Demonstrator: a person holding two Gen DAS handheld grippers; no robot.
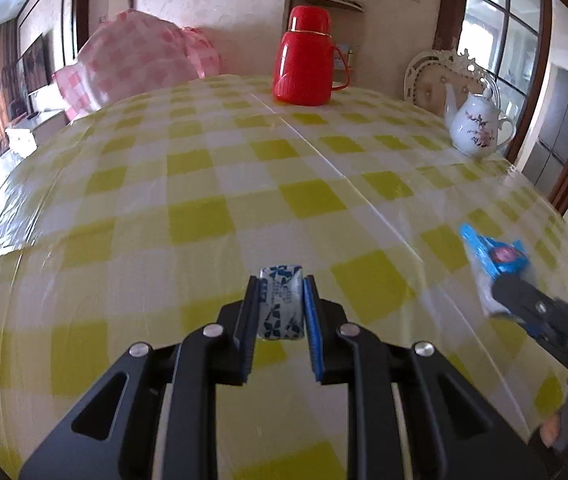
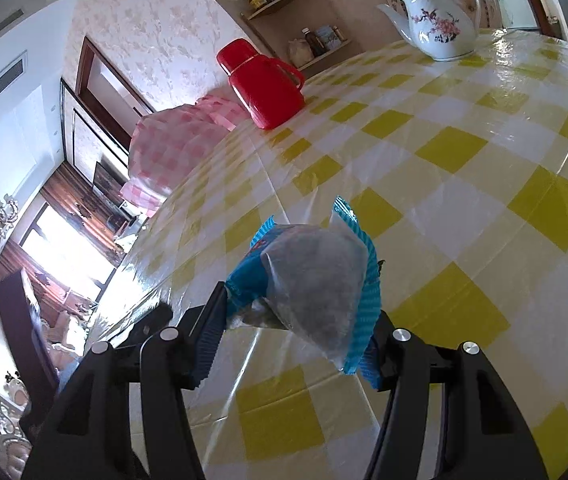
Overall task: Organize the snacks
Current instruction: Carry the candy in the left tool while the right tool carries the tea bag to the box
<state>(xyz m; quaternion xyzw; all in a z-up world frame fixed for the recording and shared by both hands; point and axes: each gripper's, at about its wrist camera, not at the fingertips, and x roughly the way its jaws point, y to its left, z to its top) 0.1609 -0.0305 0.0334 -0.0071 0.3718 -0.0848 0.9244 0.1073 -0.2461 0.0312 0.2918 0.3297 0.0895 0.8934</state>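
Observation:
My left gripper (image 1: 282, 284) is shut on a small snack pack with a blue-and-white pattern (image 1: 281, 306), held just above the yellow checked tablecloth (image 1: 204, 208). My right gripper (image 2: 299, 300) is shut on a blue-edged clear snack bag with dark contents (image 2: 311, 280), held tilted above the table. The same bag (image 1: 491, 256) and the right gripper (image 1: 499, 284) show at the right of the left wrist view.
A red thermos (image 1: 303, 56) stands at the table's far edge, also in the right wrist view (image 2: 264, 84). A white floral teapot (image 1: 477, 126) stands at the far right, also in the right wrist view (image 2: 435, 20). A pink checked cloth bundle (image 1: 136, 60) lies beyond the table's left side.

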